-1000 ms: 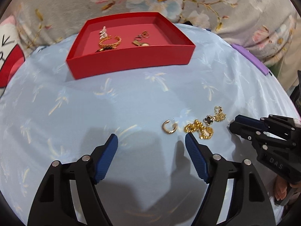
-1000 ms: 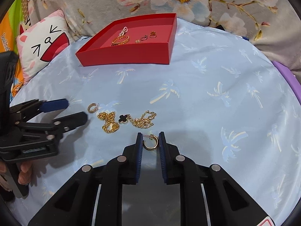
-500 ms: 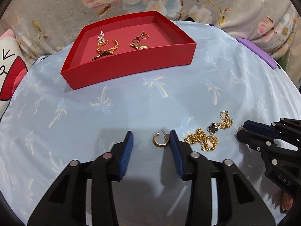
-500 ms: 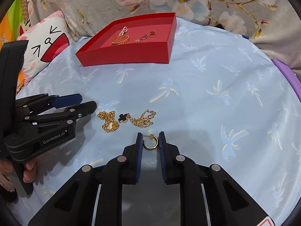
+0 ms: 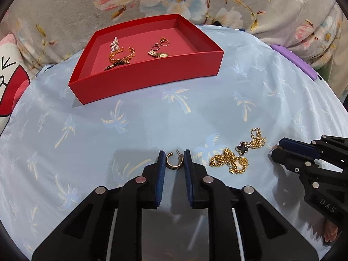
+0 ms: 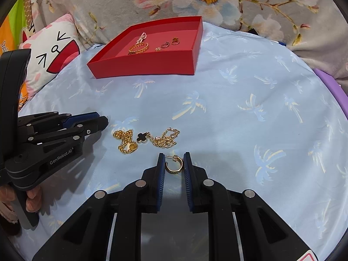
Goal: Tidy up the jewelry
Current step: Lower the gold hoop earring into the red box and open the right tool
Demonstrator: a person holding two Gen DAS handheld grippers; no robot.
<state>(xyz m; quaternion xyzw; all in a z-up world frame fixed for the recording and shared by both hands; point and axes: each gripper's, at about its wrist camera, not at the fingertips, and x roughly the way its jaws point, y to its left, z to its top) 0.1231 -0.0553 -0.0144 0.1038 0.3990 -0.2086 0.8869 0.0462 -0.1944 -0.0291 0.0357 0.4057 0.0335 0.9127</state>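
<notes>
Gold hoops sit between both sets of jaws: your left gripper (image 5: 173,162) brackets one hoop earring (image 5: 173,163), and your right gripper (image 6: 173,163) is clamped on the second hoop earring (image 6: 173,165), its post sticking out toward the left pad. On the left, the jaws stand close on either side of the hoop, but whether the pads are already pressing it I cannot tell, since a thin gap seems to show on each side. Finish that closure slowly and squarely, so the ring is pinched across its width and does not roll or flip out on the slippery blue palm-print cloth (image 6: 250,91). Lift both straight up before you travel, then carry them over the near wall of the red tray (image 5: 152,74) and release low, beside the bracelet (image 5: 121,54) and rings (image 5: 160,44) lying there.

The gold chain necklace (image 6: 148,140) with its black clover charm lies on the cloth between the two grippers; leave it for a later pass. Only the left wrist view shows the tray floor plainly, with room free at its right end. Only the right wrist view shows your fingers (image 6: 32,200) around the left handle and the cartoon cushion (image 6: 52,56) beyond it
</notes>
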